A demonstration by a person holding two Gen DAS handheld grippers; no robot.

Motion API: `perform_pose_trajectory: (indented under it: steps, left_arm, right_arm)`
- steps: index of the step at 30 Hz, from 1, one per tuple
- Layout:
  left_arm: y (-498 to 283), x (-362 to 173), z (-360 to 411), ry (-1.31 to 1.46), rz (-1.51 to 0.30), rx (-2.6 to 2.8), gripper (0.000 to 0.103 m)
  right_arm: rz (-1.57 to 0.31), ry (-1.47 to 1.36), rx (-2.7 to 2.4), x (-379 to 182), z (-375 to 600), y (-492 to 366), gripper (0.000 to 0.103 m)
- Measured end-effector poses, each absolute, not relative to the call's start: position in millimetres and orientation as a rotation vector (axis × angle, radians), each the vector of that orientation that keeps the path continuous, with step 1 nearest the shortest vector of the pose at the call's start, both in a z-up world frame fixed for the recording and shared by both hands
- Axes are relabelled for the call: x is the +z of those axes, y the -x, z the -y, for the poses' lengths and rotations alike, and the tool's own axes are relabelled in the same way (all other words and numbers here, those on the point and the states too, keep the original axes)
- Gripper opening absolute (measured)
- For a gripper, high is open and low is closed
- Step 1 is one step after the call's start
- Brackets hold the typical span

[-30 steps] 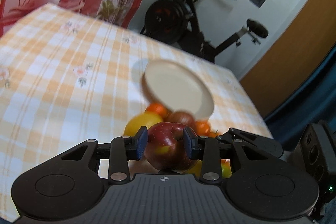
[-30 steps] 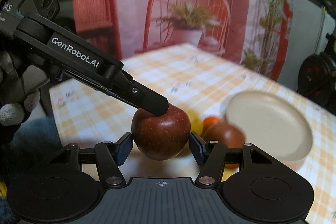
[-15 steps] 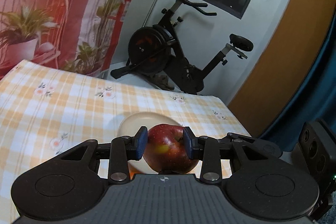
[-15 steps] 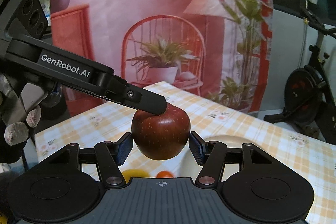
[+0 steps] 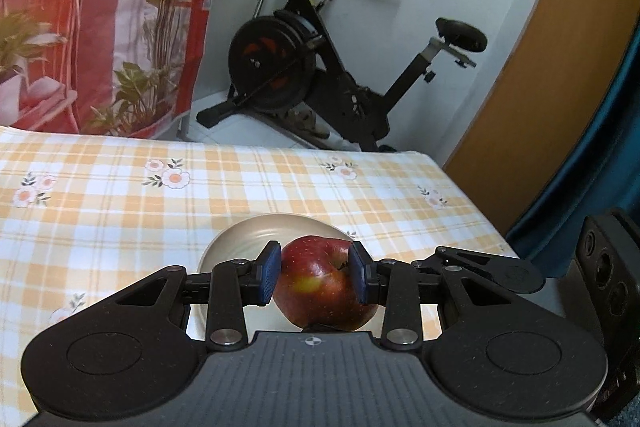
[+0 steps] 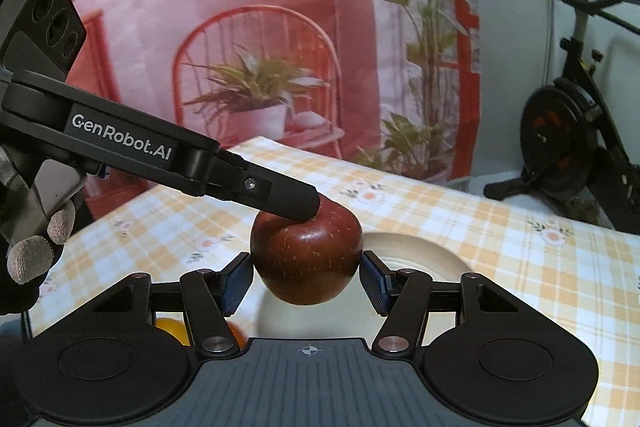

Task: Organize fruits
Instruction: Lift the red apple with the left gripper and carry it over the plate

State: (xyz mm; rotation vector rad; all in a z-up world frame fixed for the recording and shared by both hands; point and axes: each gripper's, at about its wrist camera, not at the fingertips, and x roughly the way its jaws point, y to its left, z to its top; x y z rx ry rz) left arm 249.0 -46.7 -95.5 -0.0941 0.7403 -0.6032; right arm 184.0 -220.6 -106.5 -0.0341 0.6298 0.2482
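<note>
My left gripper is shut on a red apple and holds it in the air over the near rim of a beige plate. In the right wrist view the same apple sits between my right gripper's blue pads, which stand open on either side with small gaps. The left gripper's finger presses on the apple's top there. The plate lies behind the apple. An orange fruit peeks out under the right gripper.
The table wears an orange checked cloth. Its far edge faces an exercise bike. A pink printed backdrop hangs behind. A gloved hand holds the left gripper.
Both grippers rose and tilted up with the apple. The fruit pile dropped out of the left view. The plate now sits just behind the apple.
</note>
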Motion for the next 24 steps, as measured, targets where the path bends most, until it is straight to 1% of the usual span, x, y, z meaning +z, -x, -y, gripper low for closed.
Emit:
perform_pose_trajectory:
  steps: [6,15,24]
  left_arm:
    - [-282.0,-114.8,58.8,0.100,-0.797,-0.587,0.038]
    - [-317.4,-139.7,68.8,0.115,-0.834,-0.553,0.038]
    - [-331.8,-144.4,78.4,0.109,-0.818,-0.524,0.038]
  right_arm:
    - [-0.672,0.045,0.236,-129.4,237.6,-212.7,0.055]
    - [-0.702,0.105,0.210,-158.0,248.3,-244.4,0.055]
    - [-0.701,0.162,0.165,-169.4,250.4,-264.8,0.055]
